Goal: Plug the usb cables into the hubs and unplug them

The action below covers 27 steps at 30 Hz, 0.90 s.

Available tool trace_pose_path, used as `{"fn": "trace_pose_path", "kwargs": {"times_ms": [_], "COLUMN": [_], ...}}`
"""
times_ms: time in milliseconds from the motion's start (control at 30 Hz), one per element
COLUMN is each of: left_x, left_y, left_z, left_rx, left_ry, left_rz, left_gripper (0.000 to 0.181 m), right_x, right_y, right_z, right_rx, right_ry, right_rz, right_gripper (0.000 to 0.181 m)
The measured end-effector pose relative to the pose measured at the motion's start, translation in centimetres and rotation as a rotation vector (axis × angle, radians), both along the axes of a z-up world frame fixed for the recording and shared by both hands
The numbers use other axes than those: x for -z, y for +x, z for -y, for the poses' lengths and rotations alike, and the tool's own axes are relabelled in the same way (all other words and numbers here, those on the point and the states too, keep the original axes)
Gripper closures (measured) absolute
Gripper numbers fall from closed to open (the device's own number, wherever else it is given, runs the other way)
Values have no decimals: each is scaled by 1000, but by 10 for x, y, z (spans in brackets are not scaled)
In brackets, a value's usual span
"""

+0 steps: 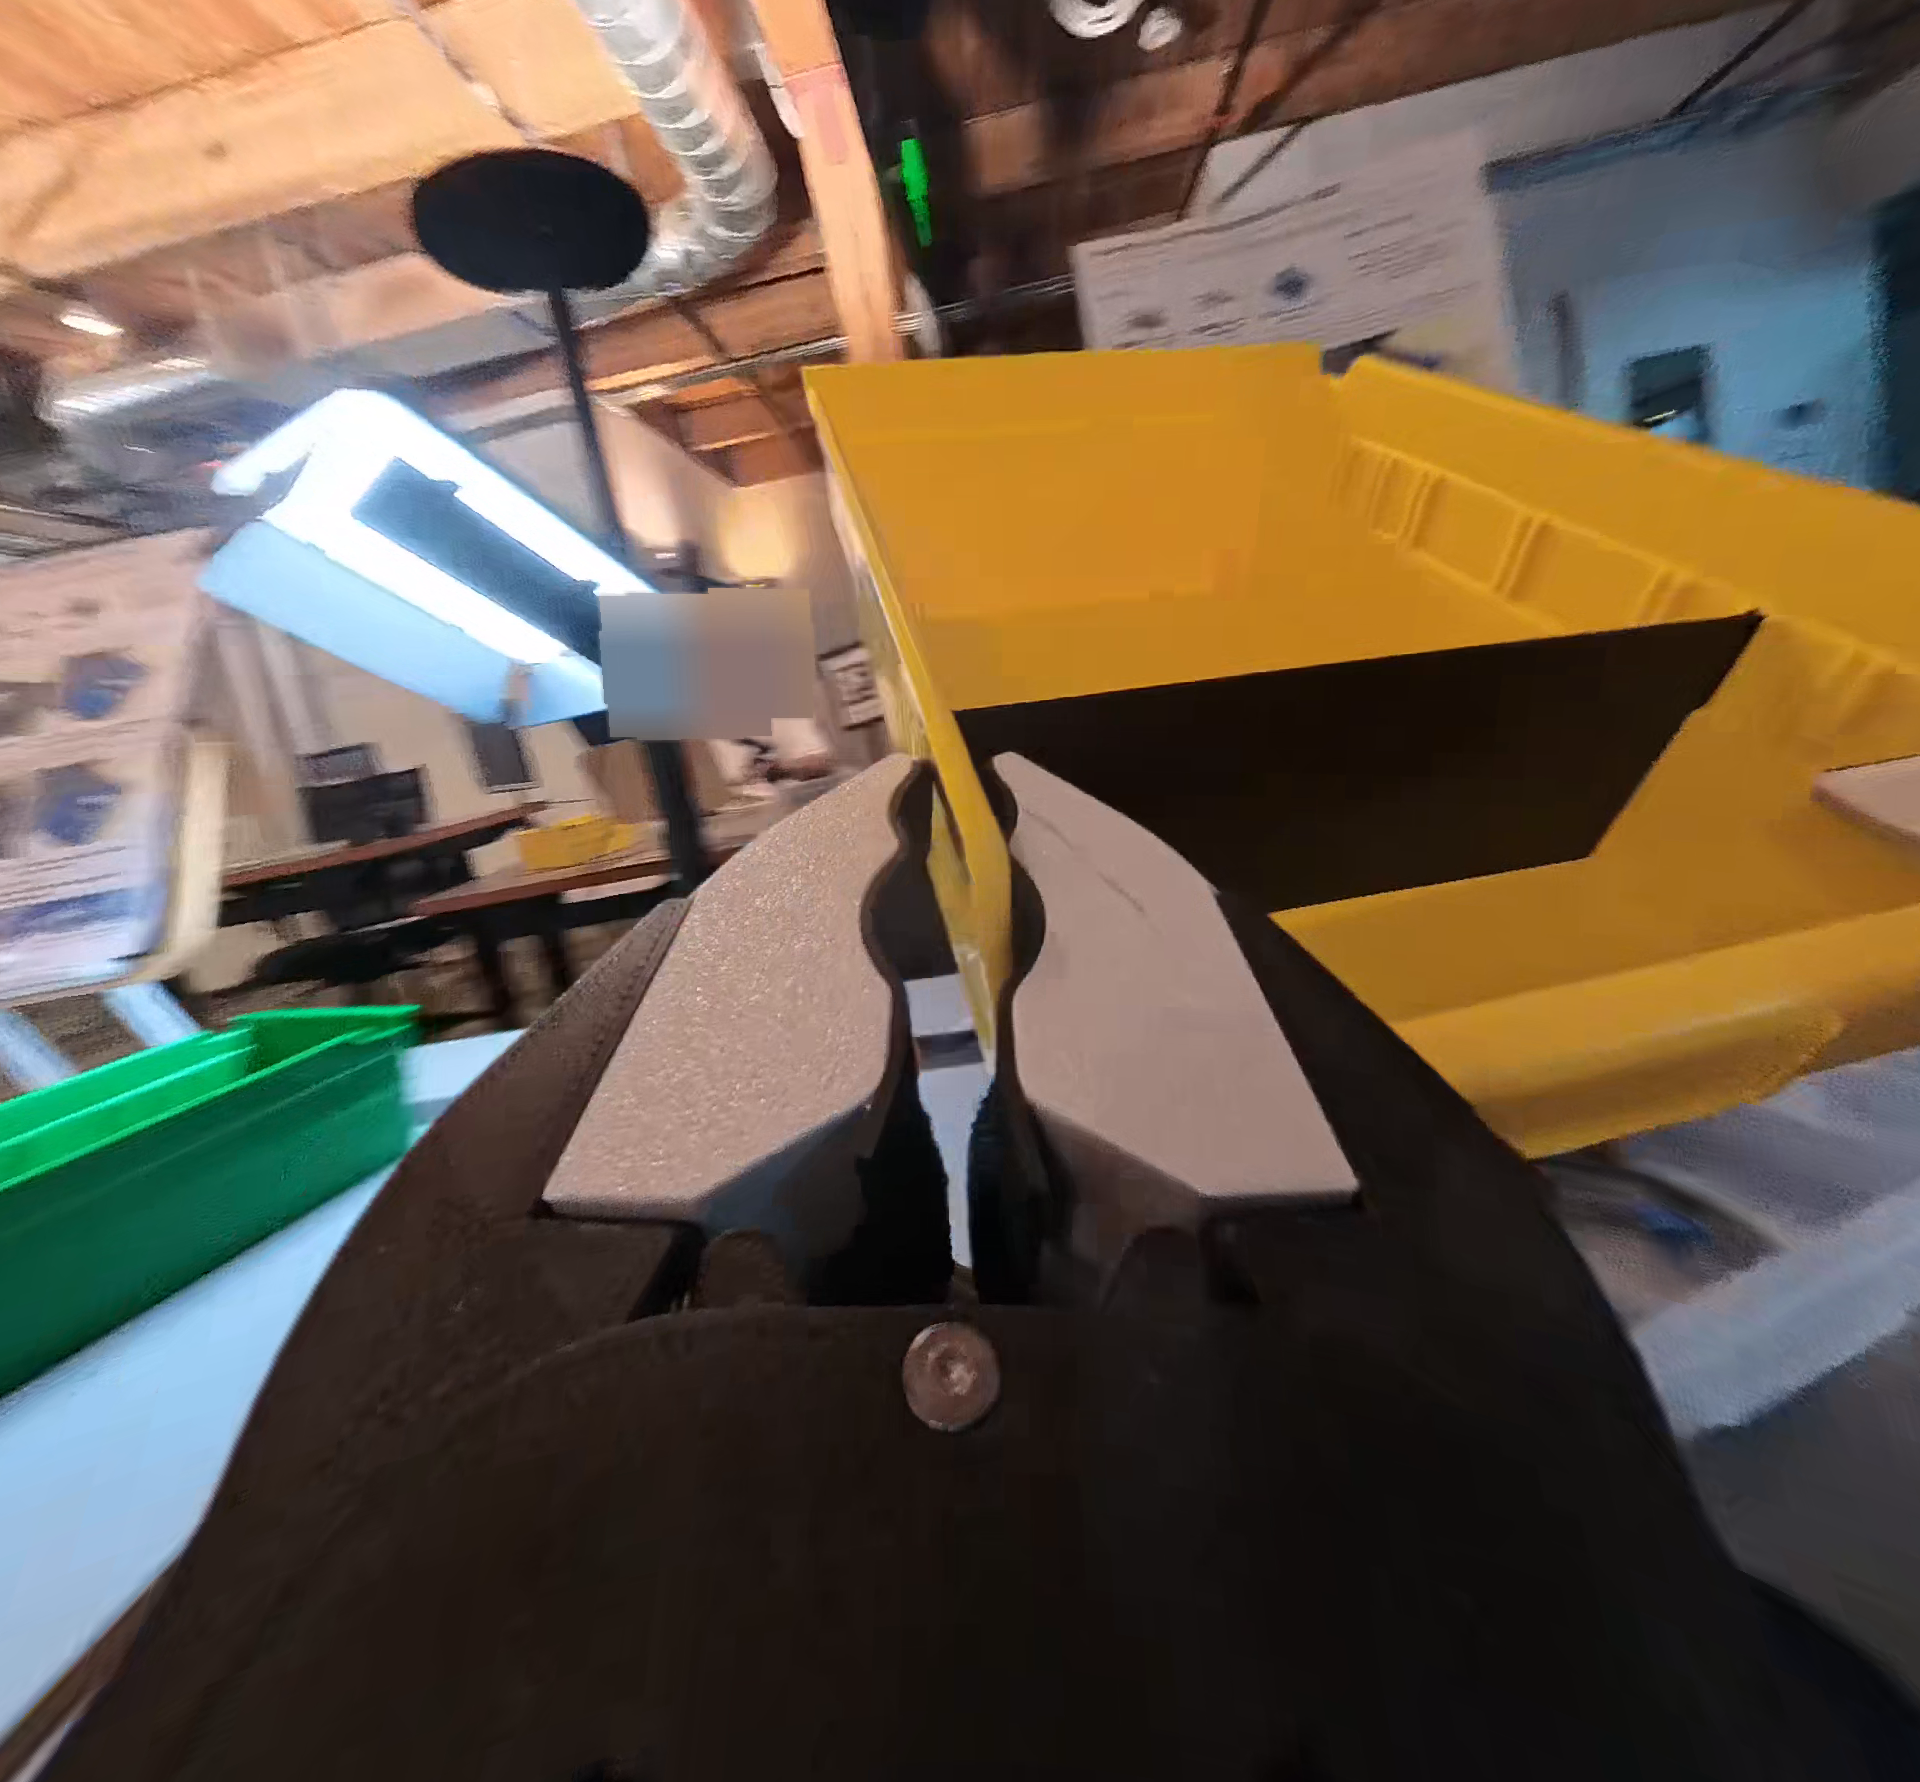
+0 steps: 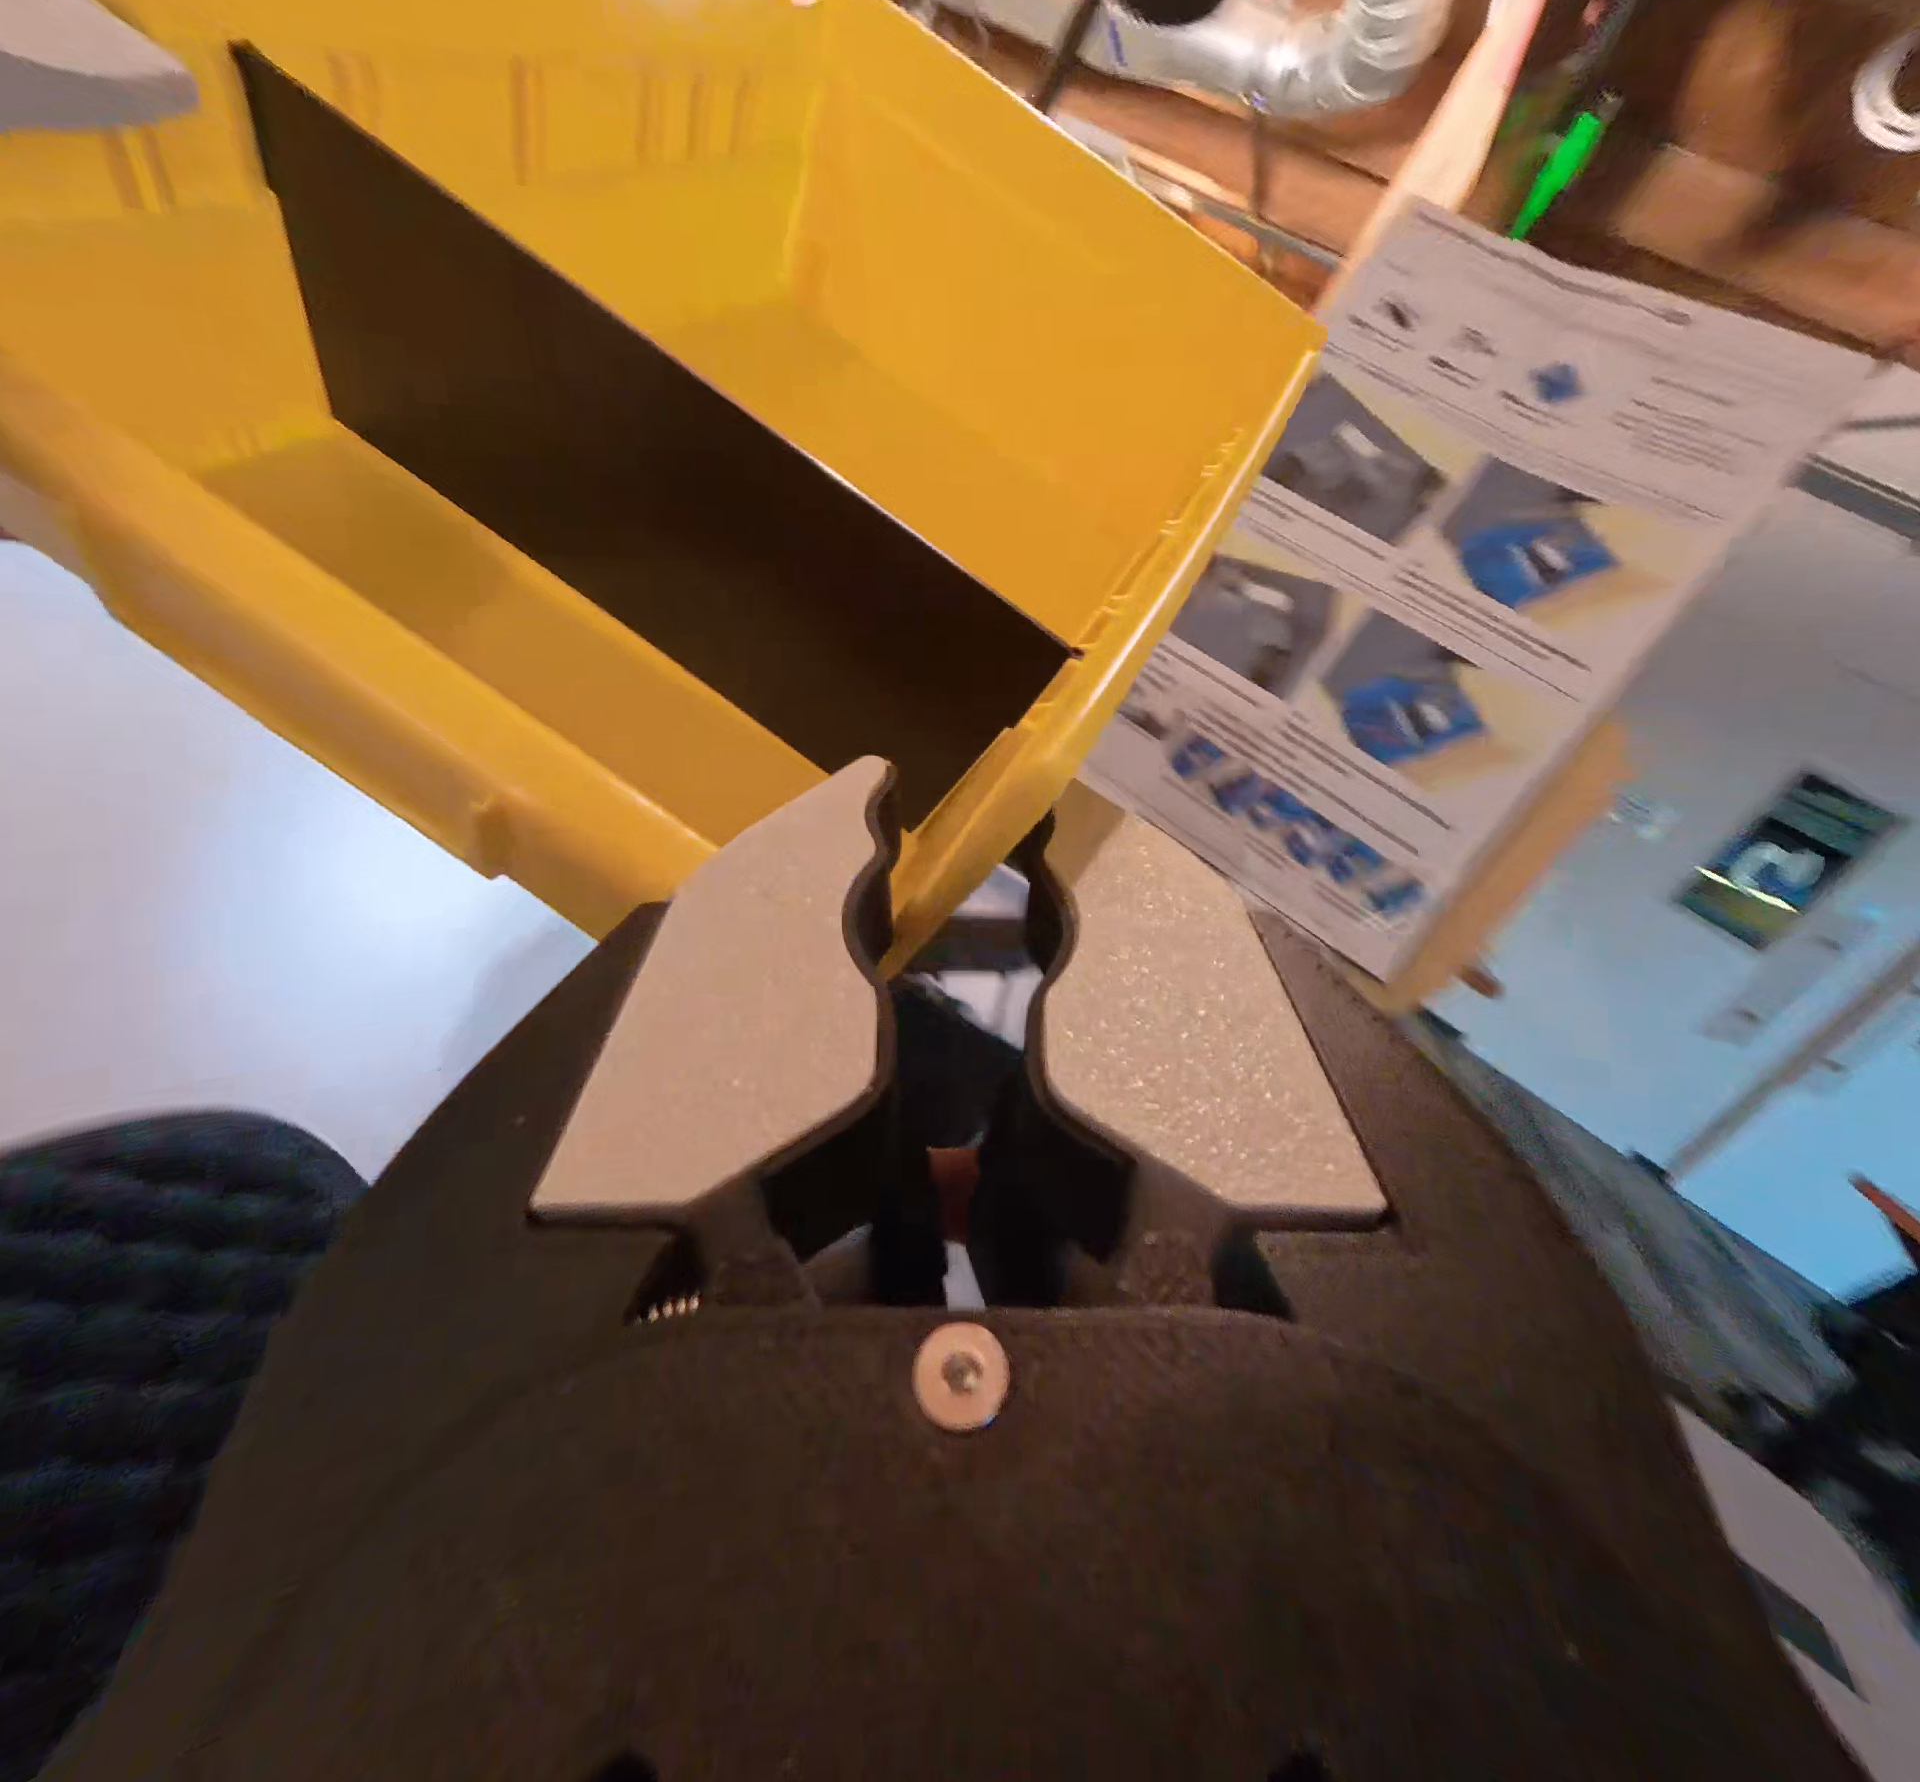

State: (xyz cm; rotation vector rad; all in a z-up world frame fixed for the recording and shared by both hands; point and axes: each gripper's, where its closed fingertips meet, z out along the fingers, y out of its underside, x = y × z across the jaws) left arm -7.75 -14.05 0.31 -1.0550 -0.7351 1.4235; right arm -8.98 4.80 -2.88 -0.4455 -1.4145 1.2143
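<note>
No USB cable or hub is clearly visible in either view. A yellow plastic bin point(image 1: 1143, 506) with a black divider point(image 1: 1299, 776) inside hangs tilted above the table. My left gripper point(image 1: 961, 797) is shut on one side wall of the bin. In the right wrist view the same bin point(image 2: 987, 298) and its divider point(image 2: 623, 485) show from the other side. My right gripper point(image 2: 966, 828) is shut on the opposite wall's rim. The compartments that show look empty. A grey fingertip of the other gripper shows at each view's edge.
A green bin point(image 1: 187, 1140) stands on the white table point(image 1: 125, 1472) at the left. A blurred clear heap with something blue point(image 1: 1662, 1233) lies under the yellow bin. A printed instruction sheet point(image 2: 1455, 589) stands to the right. Dark knitted fabric point(image 2: 135, 1317) is at lower left. There is about 20 centimeters between the tips of the two grippers.
</note>
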Motion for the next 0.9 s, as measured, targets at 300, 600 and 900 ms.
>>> {"fn": "trace_pose_path", "kwargs": {"times_ms": [300,600,900], "left_x": [6,50,122], "left_y": [-23,-27,-58], "left_z": [-209,-374,-448], "left_rx": [415,679,711], "left_ry": [-57,-199,-267], "left_rz": [132,269,447], "left_gripper": [166,161,166], "right_x": [10,64,140], "right_y": [34,68,62], "right_z": [-204,-350,-408], "right_rx": [444,764,854], "right_ry": [-83,-135,-144], "right_rz": [72,204,455], "right_gripper": [167,169,167]}}
